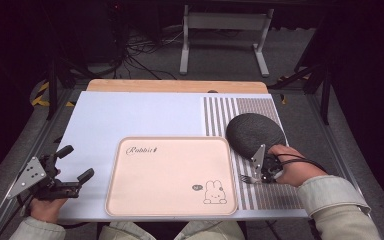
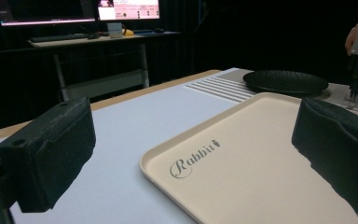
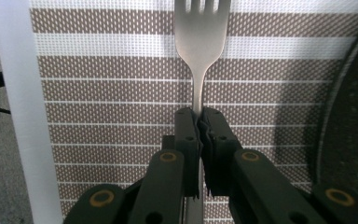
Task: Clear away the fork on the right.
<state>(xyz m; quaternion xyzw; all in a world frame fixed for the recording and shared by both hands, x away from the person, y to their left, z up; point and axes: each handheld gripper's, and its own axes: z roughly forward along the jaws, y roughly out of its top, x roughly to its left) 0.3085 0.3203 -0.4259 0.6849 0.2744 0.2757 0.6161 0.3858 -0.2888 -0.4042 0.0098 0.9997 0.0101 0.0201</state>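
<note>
A silver fork [image 3: 200, 42] lies over the brown-and-white striped placemat [image 3: 112, 93], and my right gripper [image 3: 198, 122] is shut on its handle. From above, that right gripper [image 1: 261, 176] sits just right of the beige tray [image 1: 170, 176], with the fork [image 1: 246, 178] pointing left toward the tray. A dark round plate [image 1: 254, 131] rests on the placemat [image 1: 275, 192] just behind it. My left gripper [image 1: 77, 162] stands open with nothing between its jaws at the table's front left, beside the tray [image 2: 256, 158].
The tray bears a rabbit drawing [image 1: 215, 192] and the word "Rabbit". The light blue table mat [image 1: 130, 115] stretches bare behind the tray. A desk with monitors [image 2: 74, 14] stands far off in the dark room.
</note>
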